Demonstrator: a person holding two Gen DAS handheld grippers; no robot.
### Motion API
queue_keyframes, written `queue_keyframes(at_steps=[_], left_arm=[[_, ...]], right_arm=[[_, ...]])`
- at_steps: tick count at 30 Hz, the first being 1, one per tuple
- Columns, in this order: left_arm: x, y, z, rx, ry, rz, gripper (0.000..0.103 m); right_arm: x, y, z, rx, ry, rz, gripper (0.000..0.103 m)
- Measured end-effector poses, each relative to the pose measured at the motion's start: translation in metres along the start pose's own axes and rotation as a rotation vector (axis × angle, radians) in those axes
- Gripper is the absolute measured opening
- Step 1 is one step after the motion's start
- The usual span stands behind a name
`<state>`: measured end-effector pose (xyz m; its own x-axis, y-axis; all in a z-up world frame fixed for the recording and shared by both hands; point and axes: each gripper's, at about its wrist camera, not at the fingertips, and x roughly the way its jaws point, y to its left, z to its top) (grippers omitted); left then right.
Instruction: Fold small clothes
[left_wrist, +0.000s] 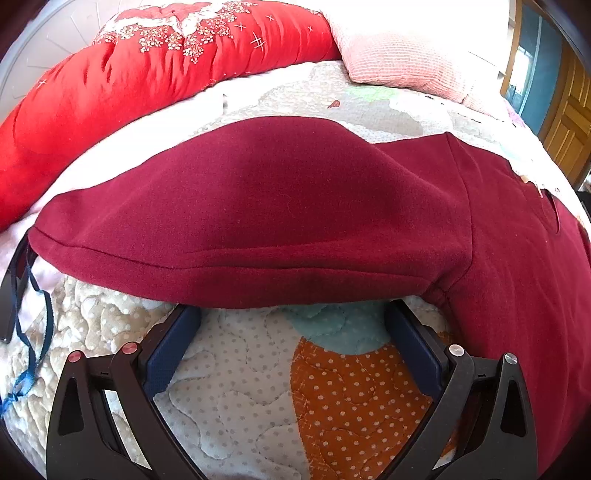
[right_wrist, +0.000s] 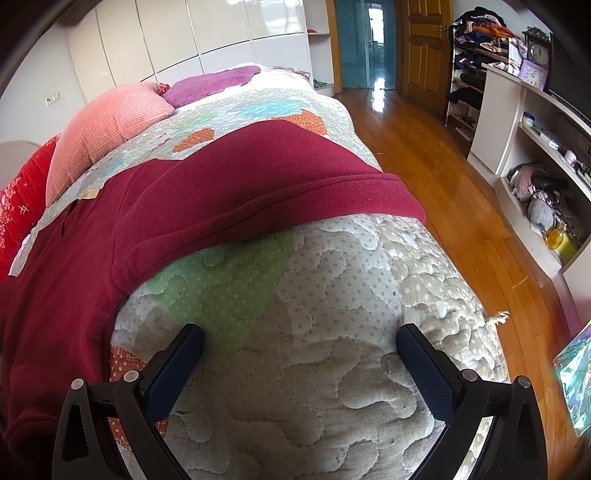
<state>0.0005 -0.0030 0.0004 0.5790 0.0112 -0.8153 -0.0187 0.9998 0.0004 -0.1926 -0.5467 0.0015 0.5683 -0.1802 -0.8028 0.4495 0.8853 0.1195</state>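
Quilted bed (left_wrist: 240, 387) carries the maroon garment (left_wrist: 258, 206), spread flat for folding. Left wrist view: left gripper (left_wrist: 291, 332) has jaws wide apart, empty, tips at the sleeve's lower edge, placed to take it. Right wrist view: right gripper (right_wrist: 301, 354) has jaws apart, empty, short of the other sleeve (right_wrist: 266, 184).
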Motion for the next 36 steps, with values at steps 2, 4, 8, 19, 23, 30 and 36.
queue_keyframes(at_steps=[2, 4, 8, 19, 23, 30, 36], left_arm=[[-0.002, -0.001, 0.0, -0.01, 0.016, 0.006, 0.101], [-0.005, -0.003, -0.001, -0.017, 0.039, 0.02, 0.101], [-0.024, -0.004, -0.009, -0.02, 0.043, 0.011, 0.101], [-0.121, -0.033, -0.04, 0.075, -0.12, 0.025, 0.101], [-0.145, -0.045, -0.05, 0.104, -0.146, -0.025, 0.101], [-0.164, -0.065, -0.068, 0.152, -0.16, -0.033, 0.101], [-0.169, -0.074, -0.081, 0.162, -0.151, -0.056, 0.101]], right_arm=[[-0.001, 0.008, 0.002, -0.002, 0.006, -0.002, 0.103], [-0.005, 0.001, 0.004, 0.002, 0.009, 0.015, 0.103], [-0.031, -0.003, -0.003, 0.008, -0.033, 0.035, 0.103], [-0.143, 0.032, -0.005, -0.026, -0.137, 0.167, 0.103], [-0.159, 0.059, -0.016, -0.08, -0.134, 0.23, 0.103], [-0.16, 0.087, -0.037, -0.15, -0.115, 0.251, 0.103], [-0.158, 0.091, -0.046, -0.152, -0.087, 0.257, 0.103]])
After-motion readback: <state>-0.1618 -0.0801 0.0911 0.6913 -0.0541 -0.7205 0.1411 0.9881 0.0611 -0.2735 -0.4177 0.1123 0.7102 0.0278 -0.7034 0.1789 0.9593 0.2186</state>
